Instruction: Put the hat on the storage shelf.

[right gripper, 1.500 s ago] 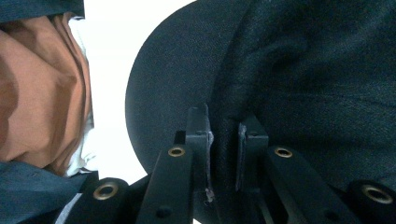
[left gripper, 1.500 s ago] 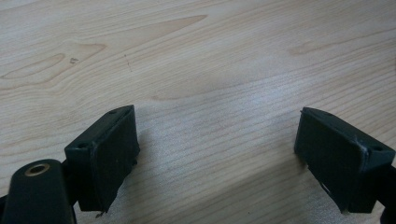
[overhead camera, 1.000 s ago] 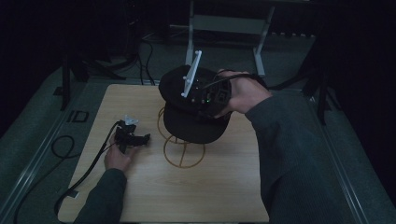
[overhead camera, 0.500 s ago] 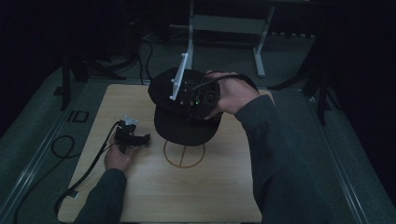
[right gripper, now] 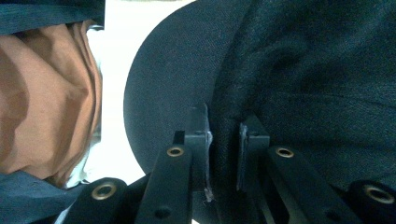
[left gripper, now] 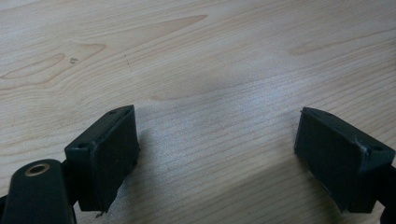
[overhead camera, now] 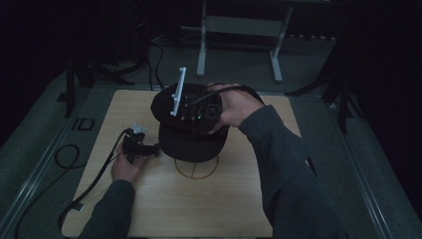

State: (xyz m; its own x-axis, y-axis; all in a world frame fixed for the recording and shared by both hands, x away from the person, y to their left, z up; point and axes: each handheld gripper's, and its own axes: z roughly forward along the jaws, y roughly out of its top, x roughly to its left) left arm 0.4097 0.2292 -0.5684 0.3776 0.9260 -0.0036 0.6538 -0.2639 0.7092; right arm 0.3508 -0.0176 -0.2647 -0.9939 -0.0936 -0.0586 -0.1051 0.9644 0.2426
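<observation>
A black hat (overhead camera: pixel 191 134) is pinched at its fabric by the right gripper (right gripper: pixel 223 135) and held over a wire stand (overhead camera: pixel 195 168) on the table (overhead camera: pixel 149 209). The left gripper (left gripper: pixel 217 154) is rested on the wood, jaws apart, nothing held. Placing step judged; next, the hat would need lowering squarely onto the stand.

A light wooden table (overhead camera: pixel 219 209) with visible grain is standing on a grey floor (overhead camera: pixel 30 154). A thin ring-shaped wire base (overhead camera: pixel 195 169) is resting near the table's middle. The left gripper (overhead camera: pixel 137 145) is lying on the board toward its left edge, its black cable (overhead camera: pixel 94 181) trailing across the wood and off the near-left corner.
</observation>
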